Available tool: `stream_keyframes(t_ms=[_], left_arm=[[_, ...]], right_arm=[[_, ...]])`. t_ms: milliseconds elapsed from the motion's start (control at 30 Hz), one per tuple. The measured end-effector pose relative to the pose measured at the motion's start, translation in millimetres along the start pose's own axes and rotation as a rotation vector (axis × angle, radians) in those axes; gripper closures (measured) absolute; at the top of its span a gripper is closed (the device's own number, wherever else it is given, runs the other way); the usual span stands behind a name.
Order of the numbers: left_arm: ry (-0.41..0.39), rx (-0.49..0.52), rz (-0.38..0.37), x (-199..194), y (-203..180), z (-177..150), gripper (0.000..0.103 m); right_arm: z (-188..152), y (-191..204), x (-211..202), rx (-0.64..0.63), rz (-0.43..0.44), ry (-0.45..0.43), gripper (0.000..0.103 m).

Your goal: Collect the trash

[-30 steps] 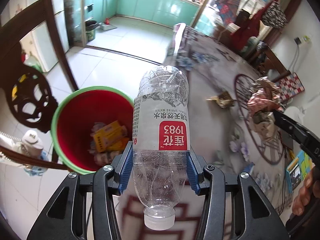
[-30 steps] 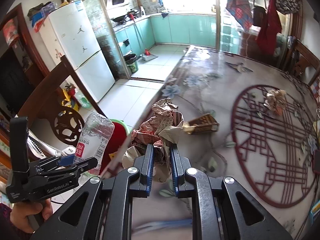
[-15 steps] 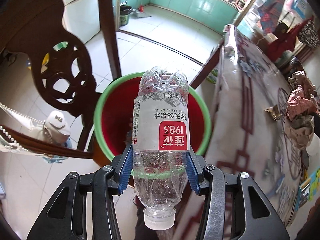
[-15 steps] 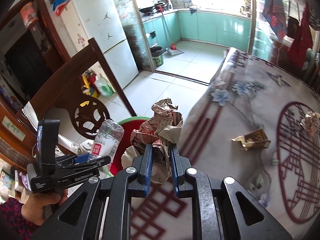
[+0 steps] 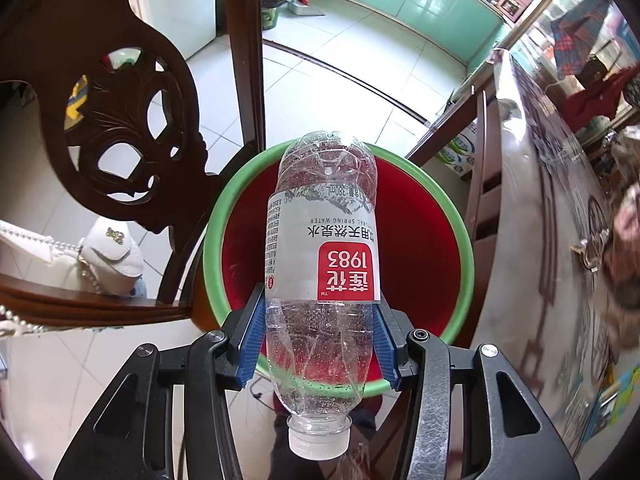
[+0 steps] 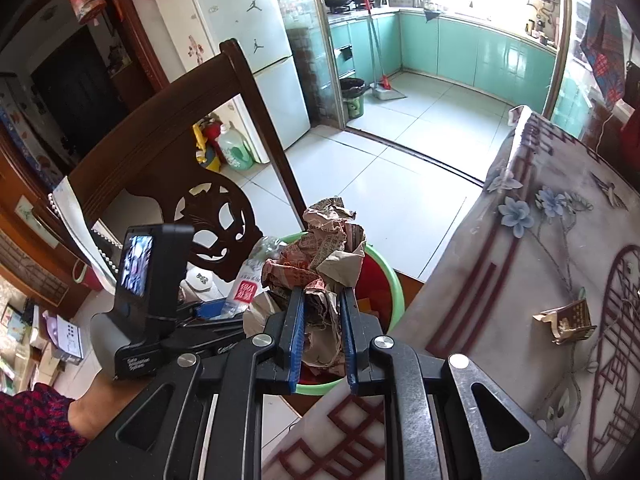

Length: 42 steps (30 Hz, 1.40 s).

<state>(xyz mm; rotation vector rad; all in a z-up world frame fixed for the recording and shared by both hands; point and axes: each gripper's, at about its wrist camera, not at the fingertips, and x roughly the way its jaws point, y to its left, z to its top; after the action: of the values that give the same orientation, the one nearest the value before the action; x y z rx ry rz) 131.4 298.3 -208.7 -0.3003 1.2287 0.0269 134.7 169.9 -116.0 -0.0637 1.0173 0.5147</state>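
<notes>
Tilting steeply down, left tongs [image 5: 320,344] pinch bottle [image 5: 322,256]; right tongs [image 6: 322,320] pinch paper wad [image 6: 320,264].

Left claw [image 5: 320,344] gripping plastic bottle [image 5: 322,256], above red bin [image 5: 424,240]

A carved wooden chair [image 6: 168,148] stands to the left of the tools, a white bag [image 5: 108,256] hanging on it. Farther ahead, a white fridge [image 6: 248,48] and a broom [image 6: 376,48].

You see a clear bottle [image 5: 322,264] with a red-and-white label, a red bin [image 5: 424,240] rimmed green, brown-and-red crumpled paper [image 6: 324,264], and blue fingers [image 5: 252,344].
</notes>
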Motion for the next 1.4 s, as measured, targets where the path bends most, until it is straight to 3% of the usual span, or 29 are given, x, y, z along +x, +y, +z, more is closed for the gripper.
stream_keyframes(t_ms=[267,300,367,400,533,600,967,1067,1233,1400], left_arm=[[0.043,-0.012,-0.010,12.5,5.4,4.2,0.055],[0.046,-0.021,-0.016,12.6,7.2,3.7,0.051],[0.042,-0.034,-0.022,11.3,9.5,4.9,0.029],[0.029,-0.042,-0.028,8.2,10.4,4.6,0.028],[0.001,-0.058,-0.039,-4.0,13.8,5.4,0.027],[-0.011,-0.061,-0.038,-8.2,14.4,5.5,0.027],[-0.052,-0.088,-0.041,-30.9,12.9,-5.5,0.026],[-0.062,-0.097,-0.047,-38.2,8.7,-11.0,0.026],[-0.100,-0.037,-0.059,-58.6,-15.6,-22.6,0.026],[-0.120,0.077,-0.069,-75.9,-56.4,-45.6,0.026]], right_arm=[[3.7,6.9,14.0,-0.008,0.005,0.024,0.090],[4.0,6.3,14.5,-0.009,0.005,0.025,0.090],[5.0,6.1,16.3,-0.008,0.007,0.022,0.090],[5.4,6.3,17.4,-0.008,0.012,0.022,0.085],[7.3,8.0,23.6,-0.010,0.026,0.026,0.079],[8.0,9.1,26.1,-0.010,0.029,0.026,0.069],[3.2,0.8,17.2,0.000,0.044,-0.004,0.050],[-1.5,-8.7,5.1,0.001,0.031,-0.027,0.050],[-20.8,-56.7,-29.1,-0.004,-0.066,-0.055,0.050],[-46.7,-168.4,-86.6,0.098,-0.246,-0.073,0.049]])
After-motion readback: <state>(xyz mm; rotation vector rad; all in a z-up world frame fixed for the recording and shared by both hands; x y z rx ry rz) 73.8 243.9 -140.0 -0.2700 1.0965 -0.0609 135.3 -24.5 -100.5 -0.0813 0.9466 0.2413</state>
